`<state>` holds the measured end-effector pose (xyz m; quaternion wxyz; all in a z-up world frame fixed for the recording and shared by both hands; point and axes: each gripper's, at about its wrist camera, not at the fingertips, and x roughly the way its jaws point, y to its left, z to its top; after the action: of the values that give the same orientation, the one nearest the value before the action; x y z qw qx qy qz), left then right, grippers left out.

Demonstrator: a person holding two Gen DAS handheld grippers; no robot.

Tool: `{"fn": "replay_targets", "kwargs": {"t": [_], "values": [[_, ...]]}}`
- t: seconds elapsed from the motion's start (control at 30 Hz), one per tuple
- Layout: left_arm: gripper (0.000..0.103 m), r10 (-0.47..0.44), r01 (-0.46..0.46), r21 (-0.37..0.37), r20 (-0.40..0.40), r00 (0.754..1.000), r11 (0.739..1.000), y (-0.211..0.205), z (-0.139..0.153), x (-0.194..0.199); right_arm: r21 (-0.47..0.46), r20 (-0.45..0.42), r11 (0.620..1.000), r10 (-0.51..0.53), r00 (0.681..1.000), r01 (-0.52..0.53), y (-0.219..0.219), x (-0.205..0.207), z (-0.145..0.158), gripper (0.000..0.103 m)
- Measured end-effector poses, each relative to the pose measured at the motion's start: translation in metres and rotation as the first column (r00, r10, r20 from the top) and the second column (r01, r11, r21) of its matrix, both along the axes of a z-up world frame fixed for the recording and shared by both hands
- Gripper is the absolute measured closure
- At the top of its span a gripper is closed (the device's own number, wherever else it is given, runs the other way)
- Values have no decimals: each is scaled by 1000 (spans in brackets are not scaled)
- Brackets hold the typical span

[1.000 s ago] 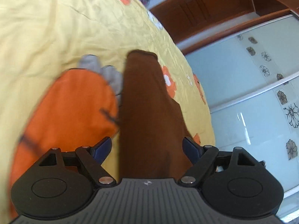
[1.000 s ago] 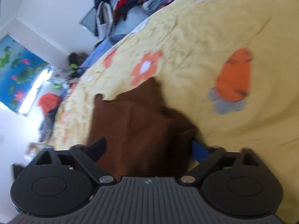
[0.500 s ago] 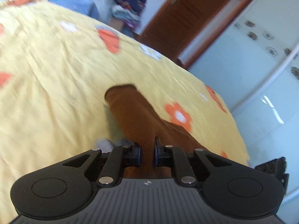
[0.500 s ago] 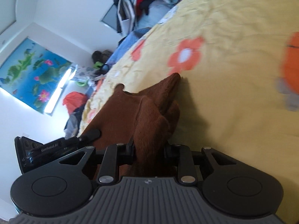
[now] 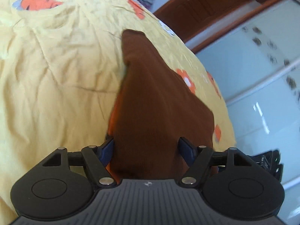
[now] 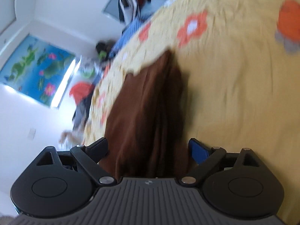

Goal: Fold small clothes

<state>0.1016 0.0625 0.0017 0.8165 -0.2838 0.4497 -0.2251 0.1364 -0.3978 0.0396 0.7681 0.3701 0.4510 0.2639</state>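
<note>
From the left wrist we see our left gripper (image 5: 147, 146), its jaws just opened and now spread, with the brown garment (image 5: 150, 101) lying between them on the yellow bedspread (image 5: 56, 75), stretching away from us. From the right wrist, blurred, our right gripper (image 6: 149, 148) has likewise just opened wide, and the same garment (image 6: 148, 112) lies bunched between its unpressing pads on the bedspread (image 6: 234, 93).

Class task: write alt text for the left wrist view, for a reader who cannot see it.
A brown garment lies on a yellow flowered bedspread, running away between the open left tongs, whose jaws have just been opening. A wooden door and pale glass panels stand beyond the bed.
</note>
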Motion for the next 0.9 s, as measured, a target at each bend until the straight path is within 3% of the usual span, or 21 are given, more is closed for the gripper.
{"fn": "replay_targets", "kwargs": {"t": [0.03,0.1,0.13,0.17,0.27,0.4,0.5,0.53,0.63,0.7,0.8,0.9], "values": [[55,-9,9,32,4,1000,999,-6,1,-2,-17,-9,1000,22,1000,-22,7,-3,-2,16],[67,-17,18,82,-9,1000,996,-14,2,-3,-43,17,998,40,999,-39,21,-8,-1,25],[72,-19,20,96,-8,1000,995,-16,6,-5,-62,11,997,48,999,-47,27,-7,0,47],[73,-25,25,113,-1,1000,993,-16,11,-9,-97,1,994,56,998,-56,35,-5,0,60],[73,-73,66,190,34,997,980,-15,19,-22,-173,29,979,115,993,-109,43,-12,11,63],[61,-81,51,275,99,992,960,-20,14,-38,-212,46,967,155,987,-142,41,-22,6,62],[34,-72,7,347,174,982,938,-24,33,-59,-183,32,974,140,990,-132,35,-20,14,43],[32,-77,-13,376,224,972,926,-25,40,-68,-190,64,975,127,990,-113,31,-20,23,36],[31,-117,-87,474,384,916,876,-34,59,-92,-203,176,979,43,983,-6,18,-16,54,31],[31,-161,-96,506,441,883,857,-48,63,-92,-214,241,977,42,970,11,23,-6,73,30],[31,-198,-66,524,433,879,849,-71,52,-72,-258,280,965,114,953,-40,55,18,84,23],[31,-225,-50,588,385,895,807,-92,29,-55,-343,248,933,203,947,-110,98,47,70,21]]}}
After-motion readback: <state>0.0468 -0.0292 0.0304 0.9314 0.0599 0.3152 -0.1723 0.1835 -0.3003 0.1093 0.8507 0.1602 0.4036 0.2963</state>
